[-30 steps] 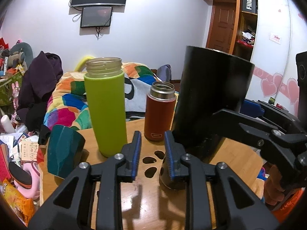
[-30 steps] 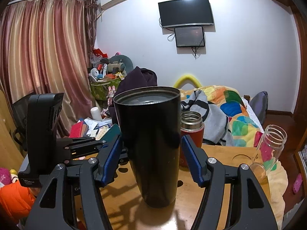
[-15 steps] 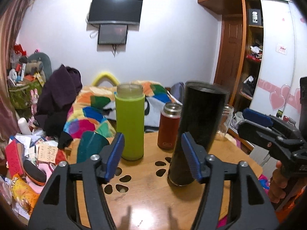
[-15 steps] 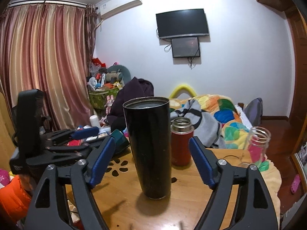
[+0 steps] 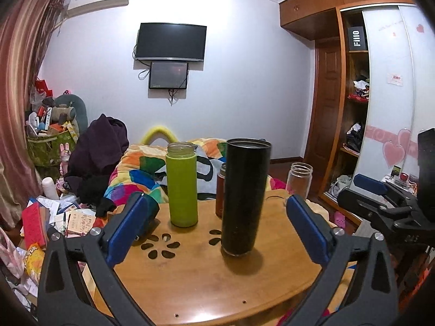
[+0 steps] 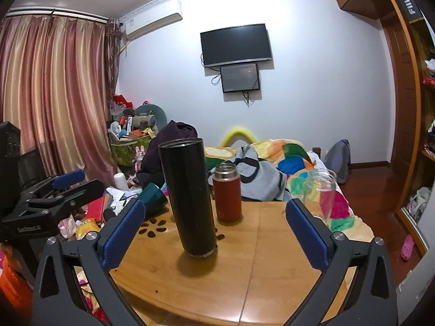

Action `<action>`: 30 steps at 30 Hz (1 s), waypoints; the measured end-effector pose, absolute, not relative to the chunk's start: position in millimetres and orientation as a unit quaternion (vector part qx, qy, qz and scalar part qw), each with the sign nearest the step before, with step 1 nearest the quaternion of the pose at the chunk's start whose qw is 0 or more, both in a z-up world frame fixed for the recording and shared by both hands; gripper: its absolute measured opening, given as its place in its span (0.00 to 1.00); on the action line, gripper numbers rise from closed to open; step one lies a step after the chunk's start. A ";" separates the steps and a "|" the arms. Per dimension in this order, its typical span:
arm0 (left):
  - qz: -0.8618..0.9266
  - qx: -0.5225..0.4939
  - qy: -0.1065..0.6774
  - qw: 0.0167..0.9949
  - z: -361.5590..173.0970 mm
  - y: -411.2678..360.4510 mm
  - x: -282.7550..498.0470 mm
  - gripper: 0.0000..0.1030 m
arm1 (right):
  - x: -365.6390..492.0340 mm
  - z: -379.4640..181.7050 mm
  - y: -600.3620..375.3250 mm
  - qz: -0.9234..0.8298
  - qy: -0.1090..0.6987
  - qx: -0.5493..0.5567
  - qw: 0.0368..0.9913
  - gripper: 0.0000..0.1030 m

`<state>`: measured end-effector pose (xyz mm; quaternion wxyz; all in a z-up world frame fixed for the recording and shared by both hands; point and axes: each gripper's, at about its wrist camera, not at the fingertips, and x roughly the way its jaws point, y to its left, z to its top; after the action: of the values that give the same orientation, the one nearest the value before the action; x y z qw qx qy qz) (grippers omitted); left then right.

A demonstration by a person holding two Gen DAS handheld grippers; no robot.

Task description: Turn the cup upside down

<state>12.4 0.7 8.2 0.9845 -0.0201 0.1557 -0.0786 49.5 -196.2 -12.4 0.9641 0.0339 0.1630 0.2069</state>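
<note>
From the left wrist, the black cup (image 5: 244, 198) is seen upright on the wooden table (image 5: 206, 285), beside a green bottle (image 5: 181, 184). The left gripper (image 5: 216, 228) is spread wide, with nothing held.

From the right wrist, the cup (image 6: 189, 198) is seen near a red flask (image 6: 227, 193). The right gripper (image 6: 214, 231) is likewise spread wide and empty.

Left gripper (image 5: 217, 231), right gripper (image 6: 214, 231): jaws wide apart.
</note>
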 end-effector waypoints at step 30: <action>-0.050 -0.010 0.151 0.987 -6.3 -13.6 -9.8 1.00 | 28.2 -27.3 -207.1 0.192 0.177 0.035 0.965 1.00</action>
<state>-9.8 -13.6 -6.3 0.9873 -0.0102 0.1507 -0.0502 28.2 -207.1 -27.3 0.9646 0.0350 0.1773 0.1923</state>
